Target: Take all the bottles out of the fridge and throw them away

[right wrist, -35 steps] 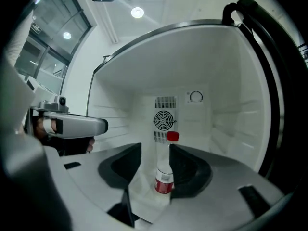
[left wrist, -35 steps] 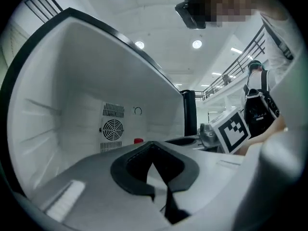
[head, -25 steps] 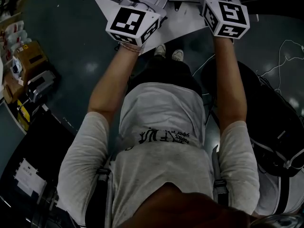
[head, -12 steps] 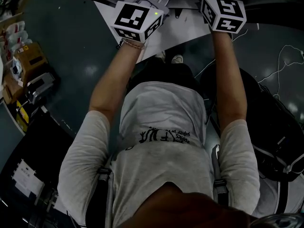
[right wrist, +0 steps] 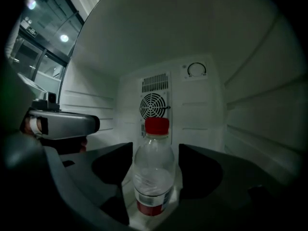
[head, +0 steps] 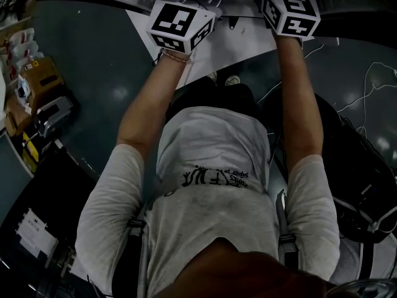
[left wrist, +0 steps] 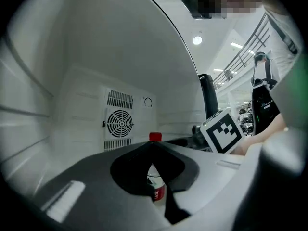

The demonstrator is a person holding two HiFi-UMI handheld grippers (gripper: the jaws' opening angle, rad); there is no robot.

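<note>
Well, the right gripper (right wrist: 155,153) has its jaws spread as wide as they go, having just been opening. A clear plastic bottle (right wrist: 153,177) stands upright between them at the centre of the right gripper view. The dark hollow pads sit just beside it on either side without pressing on it. Its red cap (right wrist: 156,125) rises above the jaw tips and a red label (right wrist: 150,207) bands its lower part. It stands on the white bottom of the fridge (right wrist: 250,109), whose back wall shows a round fan grille (right wrist: 154,105) right behind the cap and a small dial (right wrist: 196,70) toward the upper right. Alongside, the left gripper (left wrist: 155,152) has its jaws drawn together with only a thin slit left between them, and it holds nothing. Low in the centre of the left gripper view the bottle shows through that slit, farther back in the fridge, its cap poking up just over the jaw tips. At the centre right of that view sits the right gripper's marker cube (left wrist: 221,131). In the head view both grippers are at the top edge of the frame, side by side. The person's bare forearms (head: 146,107) stretch up the frame from a grey T-shirt (head: 211,160) toward them, with the dark floor (head: 93,73) showing to the left.
</note>
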